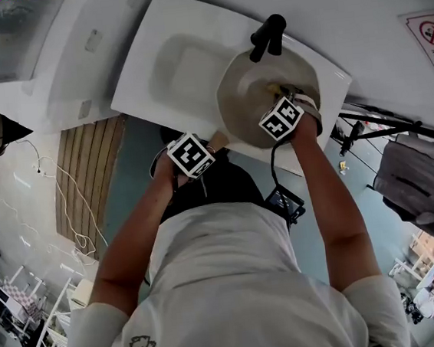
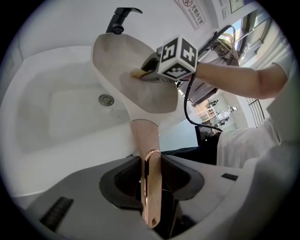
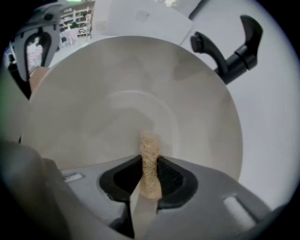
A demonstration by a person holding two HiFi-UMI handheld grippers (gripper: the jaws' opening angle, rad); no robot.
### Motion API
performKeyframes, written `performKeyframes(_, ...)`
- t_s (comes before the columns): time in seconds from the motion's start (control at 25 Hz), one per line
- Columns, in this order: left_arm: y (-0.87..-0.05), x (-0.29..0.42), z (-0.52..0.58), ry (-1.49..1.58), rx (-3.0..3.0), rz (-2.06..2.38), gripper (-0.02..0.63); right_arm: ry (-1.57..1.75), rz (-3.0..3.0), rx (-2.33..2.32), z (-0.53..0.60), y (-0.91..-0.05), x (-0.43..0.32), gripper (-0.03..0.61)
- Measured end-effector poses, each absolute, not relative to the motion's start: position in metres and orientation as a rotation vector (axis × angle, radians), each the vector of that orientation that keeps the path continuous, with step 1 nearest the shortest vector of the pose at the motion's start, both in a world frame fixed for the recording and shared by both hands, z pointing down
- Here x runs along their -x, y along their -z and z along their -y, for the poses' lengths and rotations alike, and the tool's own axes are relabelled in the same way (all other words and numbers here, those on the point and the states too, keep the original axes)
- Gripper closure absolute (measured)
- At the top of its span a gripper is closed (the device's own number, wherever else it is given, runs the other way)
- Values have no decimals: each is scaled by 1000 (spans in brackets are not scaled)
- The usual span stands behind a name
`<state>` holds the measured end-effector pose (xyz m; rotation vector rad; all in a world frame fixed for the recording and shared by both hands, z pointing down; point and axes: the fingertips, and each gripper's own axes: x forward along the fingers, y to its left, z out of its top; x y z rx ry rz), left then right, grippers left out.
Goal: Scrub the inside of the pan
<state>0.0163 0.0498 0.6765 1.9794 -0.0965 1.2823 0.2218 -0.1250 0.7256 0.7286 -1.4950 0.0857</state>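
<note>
The left gripper [image 2: 151, 165] has its jaws clamped on the copper-tipped handle [image 2: 146, 137] of the beige pan [image 2: 123, 70]. The pan is tilted over the right end of the white sink [image 2: 56, 110], with the handle reaching past the sink's front edge. The right gripper [image 3: 150, 167] has its jaws pinched on a tan fibrous scrubbing pad [image 3: 149, 152]. The pad's tip is against the pan's inner floor, near the sink's black faucet [image 3: 230, 48].
</note>
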Motion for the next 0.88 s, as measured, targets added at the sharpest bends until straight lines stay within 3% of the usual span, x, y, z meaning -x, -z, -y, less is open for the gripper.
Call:
performKeyframes(0.2, -677, -17, -49, -1281, -1978, 75, 477, -49, 1515, -962, 192, -698, -227, 483)
performKeyframes(0.44, -677, -15, -48, -1289, -1971, 58, 477, -26, 1689, -1002, 216, -686, -165, 483)
performKeyframes(0.88, -677, -9, -48, -1283, -1936, 46, 477, -146, 2028, -278, 101, -706, -48, 483)
